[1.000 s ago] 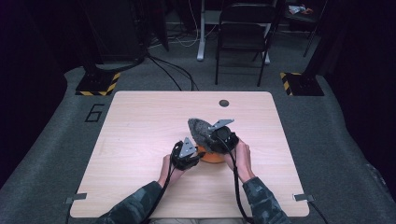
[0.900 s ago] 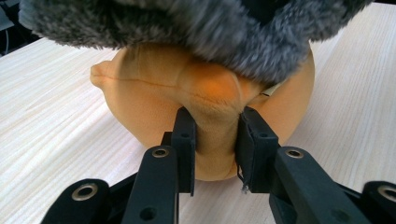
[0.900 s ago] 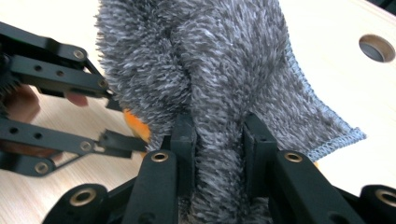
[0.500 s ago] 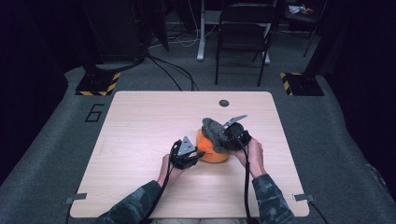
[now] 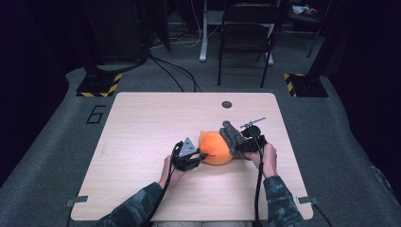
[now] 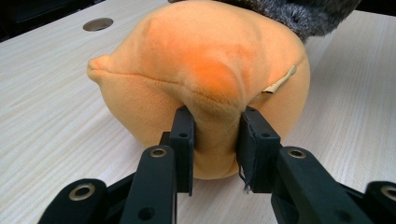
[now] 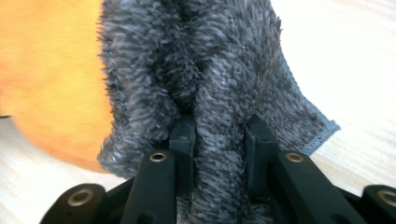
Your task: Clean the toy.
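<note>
At the lower middle of the high view, on the pale wood-grain bench [image 5: 142, 142], lies an orange plush [image 5: 215, 147] with a grey fuzzy cloth [image 5: 231, 135] draped over its right end. Our left tongs [image 5: 201, 155] are pinched on a fold of the plush at its left end; in the left gripper view the black pads bite into a ridge of the plush [image 6: 205, 79] just below a seam, and the fabric bulges between them. Our right tongs [image 5: 239, 144] are closed on a pleat of the cloth [image 7: 210, 93], whose shaggy pile hides most of the pads. We judge both things light, soft and yielding: the plush is a rounded, stuffed lump with short velvety nap, a small pointed nub at one side and a pale tag at a seam, so it will deform rather than slip. The cloth is limp, with a stitched hem showing at the right of the right gripper view; it should peel away freely if we grip a thick fold, not the loose pile.
</note>
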The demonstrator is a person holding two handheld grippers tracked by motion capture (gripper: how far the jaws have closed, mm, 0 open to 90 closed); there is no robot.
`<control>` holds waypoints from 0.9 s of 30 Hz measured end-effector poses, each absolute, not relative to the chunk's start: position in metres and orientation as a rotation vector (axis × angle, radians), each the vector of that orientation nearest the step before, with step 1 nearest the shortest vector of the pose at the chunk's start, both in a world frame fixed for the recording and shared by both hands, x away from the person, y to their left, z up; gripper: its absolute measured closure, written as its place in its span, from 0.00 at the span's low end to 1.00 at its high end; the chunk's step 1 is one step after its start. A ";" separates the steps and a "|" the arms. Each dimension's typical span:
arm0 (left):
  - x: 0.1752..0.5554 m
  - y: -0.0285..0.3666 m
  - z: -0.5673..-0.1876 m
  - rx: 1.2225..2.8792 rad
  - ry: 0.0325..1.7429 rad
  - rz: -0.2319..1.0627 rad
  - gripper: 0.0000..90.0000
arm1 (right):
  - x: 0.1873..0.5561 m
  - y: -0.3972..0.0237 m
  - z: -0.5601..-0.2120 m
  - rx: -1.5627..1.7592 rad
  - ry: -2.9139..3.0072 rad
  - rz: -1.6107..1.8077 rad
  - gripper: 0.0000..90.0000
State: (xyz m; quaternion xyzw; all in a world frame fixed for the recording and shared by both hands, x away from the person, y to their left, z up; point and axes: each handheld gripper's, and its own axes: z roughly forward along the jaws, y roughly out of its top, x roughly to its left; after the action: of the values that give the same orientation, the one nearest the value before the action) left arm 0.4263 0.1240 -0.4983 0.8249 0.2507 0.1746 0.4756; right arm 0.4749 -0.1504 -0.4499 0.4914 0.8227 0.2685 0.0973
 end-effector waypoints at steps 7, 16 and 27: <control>0.428 0.125 -0.499 1.998 0.620 0.412 0.77 | 0.480 -0.156 -0.463 1.473 2.415 0.638 0.77; 0.430 0.127 -0.500 1.991 0.639 0.407 0.76 | 0.472 -0.160 -0.430 1.383 2.333 0.678 0.77; 0.430 0.126 -0.500 1.983 0.641 0.407 0.75 | 0.449 -0.110 -0.396 1.154 2.409 0.856 0.78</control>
State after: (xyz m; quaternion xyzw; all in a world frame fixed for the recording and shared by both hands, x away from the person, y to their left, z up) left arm 0.4300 0.1259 -0.4996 0.8155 0.2637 0.1673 0.4872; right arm 0.4488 -0.1100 -0.3960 0.4057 0.8467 0.3008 0.1673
